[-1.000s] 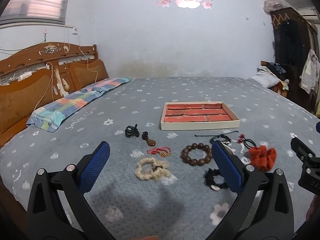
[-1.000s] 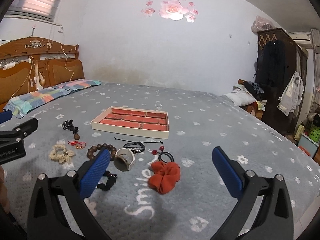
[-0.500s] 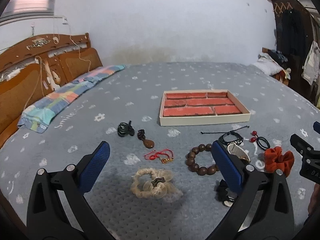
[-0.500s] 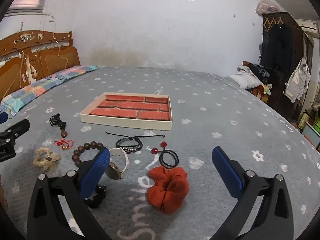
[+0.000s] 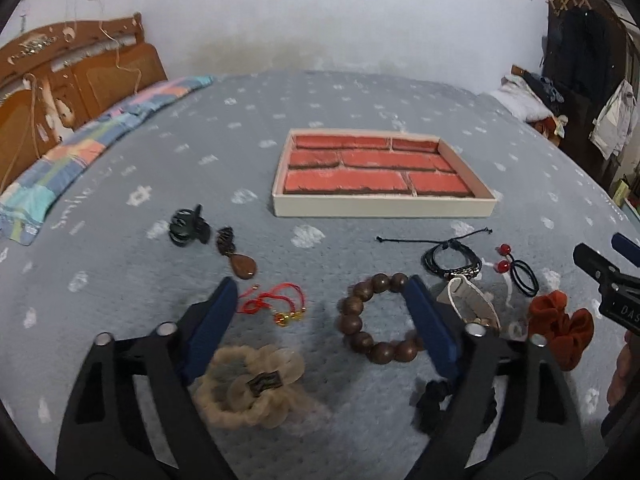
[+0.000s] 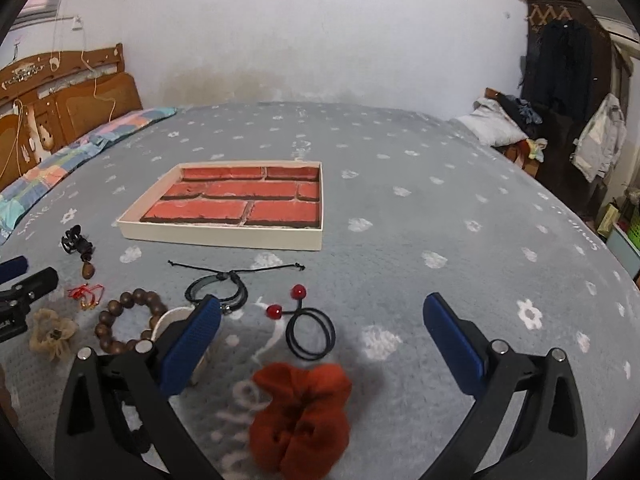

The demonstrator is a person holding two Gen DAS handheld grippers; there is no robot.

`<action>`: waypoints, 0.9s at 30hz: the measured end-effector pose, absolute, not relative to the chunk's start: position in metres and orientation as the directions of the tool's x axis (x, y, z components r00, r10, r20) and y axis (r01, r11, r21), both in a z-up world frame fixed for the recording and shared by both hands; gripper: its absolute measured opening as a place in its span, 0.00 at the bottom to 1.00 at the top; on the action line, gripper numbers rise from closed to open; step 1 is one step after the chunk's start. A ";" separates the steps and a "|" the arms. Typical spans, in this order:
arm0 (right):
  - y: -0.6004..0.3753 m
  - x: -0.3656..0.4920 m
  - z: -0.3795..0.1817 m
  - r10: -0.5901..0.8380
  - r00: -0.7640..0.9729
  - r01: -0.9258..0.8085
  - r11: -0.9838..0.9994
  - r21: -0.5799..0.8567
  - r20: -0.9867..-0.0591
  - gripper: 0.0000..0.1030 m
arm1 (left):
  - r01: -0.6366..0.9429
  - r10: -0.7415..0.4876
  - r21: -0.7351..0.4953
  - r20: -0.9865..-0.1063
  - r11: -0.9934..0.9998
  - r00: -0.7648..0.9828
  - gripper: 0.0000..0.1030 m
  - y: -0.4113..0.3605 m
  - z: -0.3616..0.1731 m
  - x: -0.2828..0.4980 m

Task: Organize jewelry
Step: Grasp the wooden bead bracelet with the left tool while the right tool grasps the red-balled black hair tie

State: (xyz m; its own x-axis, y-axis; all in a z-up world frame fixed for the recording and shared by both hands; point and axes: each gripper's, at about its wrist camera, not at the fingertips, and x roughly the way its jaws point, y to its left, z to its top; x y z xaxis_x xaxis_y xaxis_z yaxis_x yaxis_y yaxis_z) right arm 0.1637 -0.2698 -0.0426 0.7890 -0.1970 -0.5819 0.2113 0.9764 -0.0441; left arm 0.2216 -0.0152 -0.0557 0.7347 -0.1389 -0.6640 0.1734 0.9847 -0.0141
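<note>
A shallow cream tray with a red brick-pattern lining (image 5: 382, 211) (image 6: 224, 236) lies on the grey bedspread. In front of it lie a wooden bead bracelet (image 5: 370, 320) (image 6: 128, 324), a red string bracelet (image 5: 276, 304), a beige scrunchie (image 5: 248, 384), a brown pendant (image 5: 242, 268), a black hair claw (image 5: 186, 226), a black cord bracelet (image 5: 452, 260) (image 6: 218, 286), a white watch (image 5: 474, 308), a black hair tie with red beads (image 6: 310, 330) and an orange scrunchie (image 6: 300, 412) (image 5: 560, 324). My left gripper (image 5: 320, 292) is open over the red string and beads. My right gripper (image 6: 320, 312) is open above the hair tie and orange scrunchie.
A wooden headboard (image 5: 60, 72) and a patchwork pillow (image 5: 80, 152) stand at the left. A dark wardrobe with hanging clothes (image 6: 568, 60) and a pile of clothes (image 6: 500, 124) are at the right of the bed.
Both grippers have moved forward and lower toward the jewelry, so the items look larger and nearer. Both stay open and empty.
</note>
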 end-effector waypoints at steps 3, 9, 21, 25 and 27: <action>-0.278 0.180 -0.052 -0.229 0.760 0.224 0.971 -0.086 -0.608 0.88 | 0.192 -0.150 -0.016 -0.687 0.981 0.711 0.75 -0.023 -0.067 0.236; -0.295 0.203 -0.088 -0.234 0.666 0.241 0.966 -0.094 -0.709 0.63 | 0.213 -0.117 0.036 -0.740 0.976 0.663 0.75 -0.040 -0.099 0.252; -0.298 0.222 -0.125 -0.160 0.597 0.210 0.977 -0.039 -0.786 0.57 | 0.231 -0.131 0.016 -0.784 0.973 0.606 0.68 -0.044 -0.125 0.264; -0.298 0.225 -0.128 -0.160 0.597 0.212 0.977 -0.038 -0.786 0.55 | 0.241 -0.124 0.022 -0.809 0.970 0.575 0.64 -0.046 -0.136 0.271; -0.298 0.227 -0.128 -0.157 0.595 0.204 0.978 -0.041 -0.788 0.51 | 0.239 -0.127 0.016 -0.813 0.971 0.568 0.64 -0.046 -0.140 0.274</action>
